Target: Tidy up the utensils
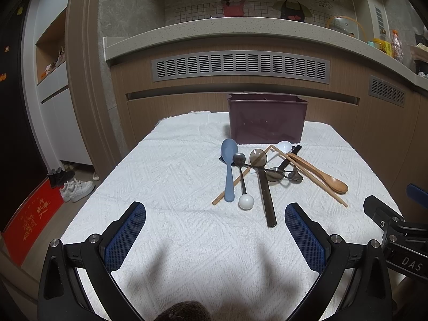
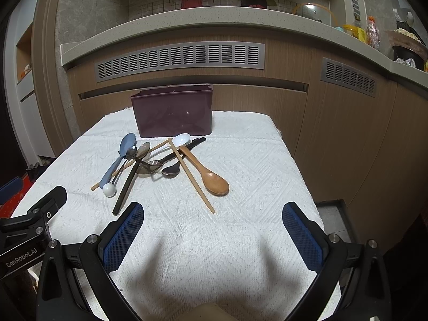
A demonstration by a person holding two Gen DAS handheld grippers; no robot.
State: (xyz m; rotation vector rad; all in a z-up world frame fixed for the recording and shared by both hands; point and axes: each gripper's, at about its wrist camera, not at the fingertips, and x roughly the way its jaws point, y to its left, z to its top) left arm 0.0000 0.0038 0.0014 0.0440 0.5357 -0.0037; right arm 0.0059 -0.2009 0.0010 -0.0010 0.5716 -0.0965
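Observation:
A dark maroon utensil bin stands at the far end of a white cloth-covered table. A pile of utensils lies in front of it: a blue spoon, a metal spoon with a white ball end, a dark translucent spoon, a wooden spoon, a white spoon and chopsticks. My left gripper and right gripper are open and empty, short of the pile.
A wooden counter front with grey vents runs behind the table. Jars and a glass lid sit on the counter top. Shoes and a red mat lie on the floor at left. The other gripper shows at each view's edge.

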